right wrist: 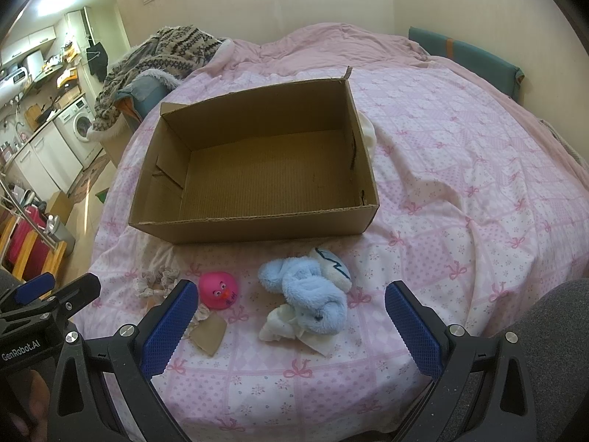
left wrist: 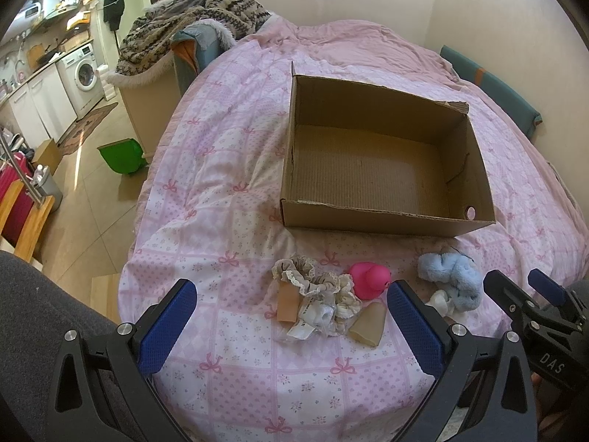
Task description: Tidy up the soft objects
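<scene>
- The left gripper is wide open above the pink bed cover, holding nothing.
- Between its blue pads lie lacy scrunchies with tan tags.
- A pink duck sits just right of them.
- A blue fluffy toy lies farther right.
- A brown box stands farther back, open on top.
- The right gripper shows at the right edge.

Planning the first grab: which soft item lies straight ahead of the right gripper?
The blue plush toy, centred ahead of the open right gripper; the pink duck and lace scrunchies lie leftward.
</scene>
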{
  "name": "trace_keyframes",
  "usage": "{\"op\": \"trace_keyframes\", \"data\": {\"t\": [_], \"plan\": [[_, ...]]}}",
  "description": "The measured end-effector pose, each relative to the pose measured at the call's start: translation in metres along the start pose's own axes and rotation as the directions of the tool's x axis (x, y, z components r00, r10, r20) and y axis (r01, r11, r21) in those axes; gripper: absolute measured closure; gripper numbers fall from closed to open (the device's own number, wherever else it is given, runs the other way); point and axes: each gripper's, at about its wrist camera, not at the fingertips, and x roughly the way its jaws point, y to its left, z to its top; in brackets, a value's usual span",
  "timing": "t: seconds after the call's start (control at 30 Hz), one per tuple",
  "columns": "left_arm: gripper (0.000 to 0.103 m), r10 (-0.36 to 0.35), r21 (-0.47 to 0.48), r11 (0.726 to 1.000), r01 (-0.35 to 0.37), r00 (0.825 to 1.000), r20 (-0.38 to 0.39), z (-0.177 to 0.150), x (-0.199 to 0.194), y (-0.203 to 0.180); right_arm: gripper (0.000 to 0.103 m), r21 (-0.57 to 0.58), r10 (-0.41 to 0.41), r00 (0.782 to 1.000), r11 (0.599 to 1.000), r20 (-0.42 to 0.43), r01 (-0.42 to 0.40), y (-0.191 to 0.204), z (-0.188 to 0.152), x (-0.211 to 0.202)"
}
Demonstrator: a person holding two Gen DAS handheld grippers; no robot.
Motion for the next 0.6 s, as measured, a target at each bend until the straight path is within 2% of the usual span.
{"op": "trace_keyframes", "data": {"t": [0.6], "plan": [[0.000,-0.001,-0.004,1.000,0.001,1.000,-0.003,-0.0011,-0.0003,0.0005,0.000,0.000,-0.001,1.000,1.000,0.000,0.001,0.0005,0.0001,0.0000]]}}
